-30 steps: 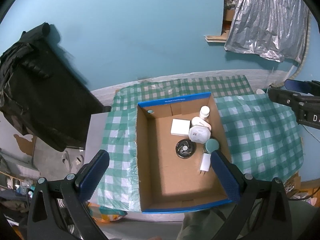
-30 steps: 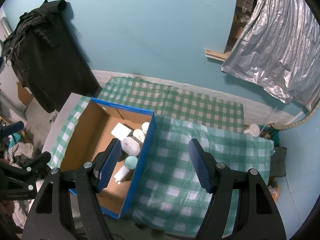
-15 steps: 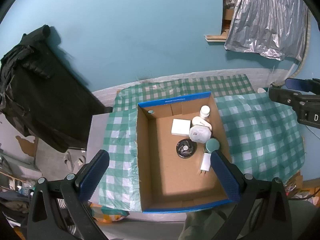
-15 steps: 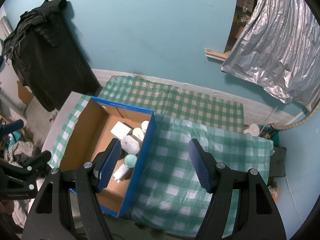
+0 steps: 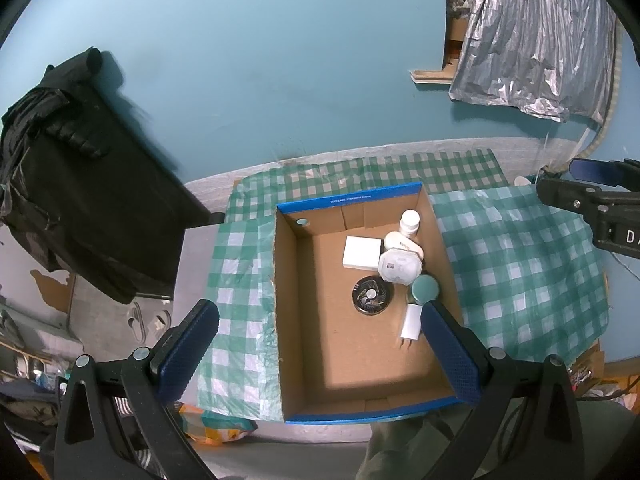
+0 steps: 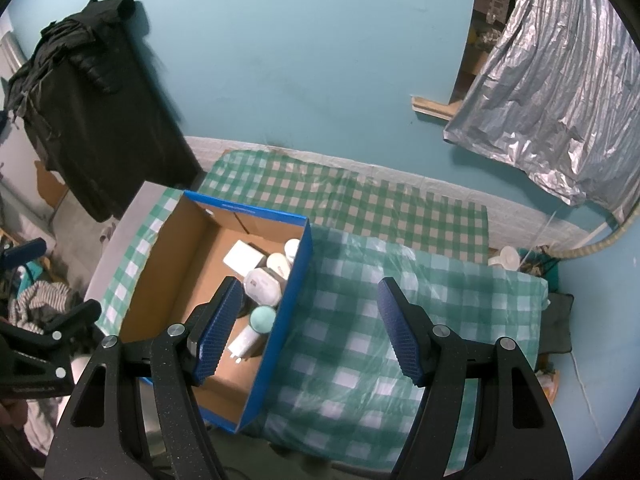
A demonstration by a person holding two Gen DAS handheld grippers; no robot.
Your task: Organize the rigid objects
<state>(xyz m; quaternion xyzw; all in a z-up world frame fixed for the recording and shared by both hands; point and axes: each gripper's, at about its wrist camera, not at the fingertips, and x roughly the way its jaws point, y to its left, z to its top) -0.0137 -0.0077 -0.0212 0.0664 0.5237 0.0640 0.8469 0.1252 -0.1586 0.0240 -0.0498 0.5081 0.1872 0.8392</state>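
A blue-rimmed cardboard box (image 5: 348, 199) (image 6: 298, 276) sits on a green checked tablecloth (image 5: 516, 272) (image 6: 384, 320). Along its right side lie a white flat square box (image 5: 361, 253), a white bottle (image 5: 409, 222), a white octagonal jar (image 5: 400, 266), a teal-lidded jar (image 5: 425, 289), a white charger plug (image 5: 412, 323) and a black round disc (image 5: 371, 295). My left gripper (image 5: 320, 344) hangs open high above the box, holding nothing. My right gripper (image 6: 310, 328) is open too, above the box's right wall and the cloth, with nothing between its fingers.
A black garment (image 5: 80, 184) hangs over a stand at the left. Crumpled silver foil (image 5: 532, 40) hangs on the blue wall at the upper right. Clutter and clothes lie on the floor at the left (image 6: 40, 304). A white cup (image 6: 506, 258) sits past the table's right end.
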